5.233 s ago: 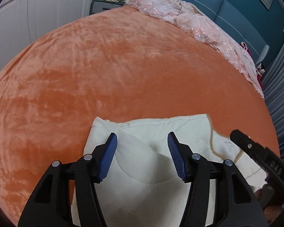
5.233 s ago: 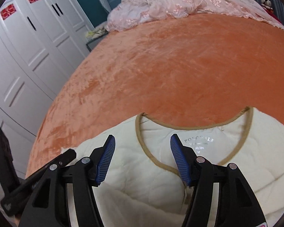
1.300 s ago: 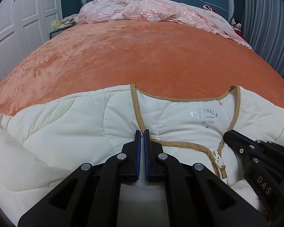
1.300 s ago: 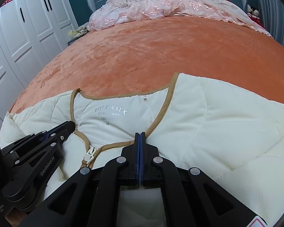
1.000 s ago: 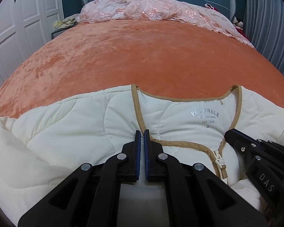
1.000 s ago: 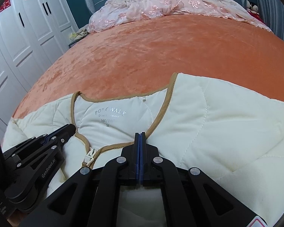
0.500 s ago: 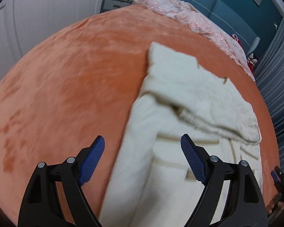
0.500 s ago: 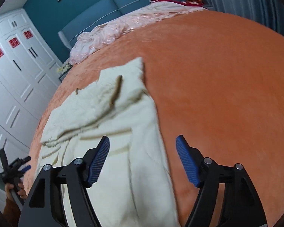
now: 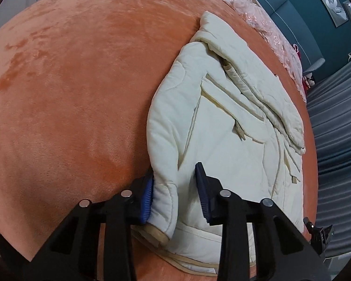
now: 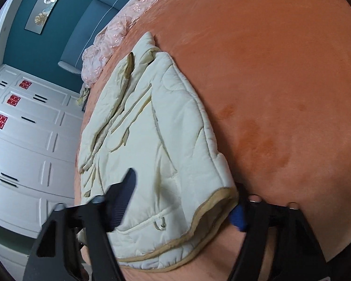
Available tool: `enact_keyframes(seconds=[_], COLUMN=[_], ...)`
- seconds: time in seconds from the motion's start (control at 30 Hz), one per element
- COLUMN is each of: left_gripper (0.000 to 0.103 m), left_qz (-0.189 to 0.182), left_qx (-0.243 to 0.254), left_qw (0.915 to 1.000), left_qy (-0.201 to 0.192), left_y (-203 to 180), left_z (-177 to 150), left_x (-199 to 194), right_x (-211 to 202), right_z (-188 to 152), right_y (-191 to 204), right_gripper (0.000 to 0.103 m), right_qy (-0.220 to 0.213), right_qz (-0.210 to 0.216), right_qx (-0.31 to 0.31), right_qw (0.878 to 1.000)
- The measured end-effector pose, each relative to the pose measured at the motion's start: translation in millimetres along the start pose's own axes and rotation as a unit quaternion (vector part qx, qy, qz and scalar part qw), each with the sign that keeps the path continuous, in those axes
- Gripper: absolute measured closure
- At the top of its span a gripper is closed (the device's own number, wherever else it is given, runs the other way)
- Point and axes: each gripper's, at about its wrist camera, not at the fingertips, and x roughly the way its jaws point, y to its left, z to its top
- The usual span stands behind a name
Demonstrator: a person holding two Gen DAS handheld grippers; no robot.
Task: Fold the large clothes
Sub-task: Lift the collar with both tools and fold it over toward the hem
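Left wrist view: the cream quilted jacket lies on the orange bed cover, its long axis running away from the camera toward the pink lace bedspread at the far end. The left claw straddles the jacket's near left corner. Its blue pads are closing with the padded edge between them; the left pad is already against the fabric, while the right pad looks to rest on the cloth without a firm squeeze yet. At the right rim of this view only a small dark piece of the other tool shows, too little to read.

Right wrist view: the same jacket stretches away toward the teal headboard, with the white wardrobe doors off to the left. The right claw brackets the near right corner, where the tan-trimmed hem curls up. Its jaws stand partly spread and are closing around that corner; the left finger is blurred and the right pad is half hidden under the hem, so a true pinch is not yet evident.

Judgement: each claw is nearest its own hem corner, and the jacket lies straight ahead of both. The coming fold likely turns on carrying this near hem forward along the long axis toward the far end.
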Motion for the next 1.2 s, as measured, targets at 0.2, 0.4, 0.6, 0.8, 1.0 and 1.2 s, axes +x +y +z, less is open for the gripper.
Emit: enact_keyframes(seconds=[0.2,0.4,0.6,0.8,1.0,1.2], left_gripper=[0.095,0.095,0.095,0.095,0.095,0.095], left_qz=[-0.006,0.014,0.044,0.022,-0.011,-0.005], left_qx=[0.05,0.141,0.163,0.13,0.16,0.153], left_qw=[0.9985,0.9899,0.9801,0.9851,0.987,0.9829], left_qy=[-0.023,0.002,0.105,0.11,-0.006,-0.103], left_y=[-22.0,-29.1,8.4,25.6,-24.5,-60.0], left_z=[-2.2,-44.7,-129.2,-159.1,-88.9,-15.3], left_x=[-54.9,-127.1,-184.5,-208.8,-219.6,-188.3], right_x=[-32.3,-114.1,-181.9,-208.6,-202.7,-150.3], right_z=[-2.0,-38.8,-124.1,-143.6,-56.5,22.9], right_y=[48.4,62.5,14.3,10.8,77.1,93.5], right_gripper=[0.096,0.097,0.097,0.097,0.097,0.097], right_qy=[0.007,0.066,0.204,0.189,0.036,-0.081], right_qz=[-0.023,-0.053,-0.102,-0.095,-0.045,-0.038], right_qx=[-0.085,-0.209,-0.214,-0.215,-0.266,-0.23], right_qw=[0.996,0.974,0.95,0.953,0.962,0.969])
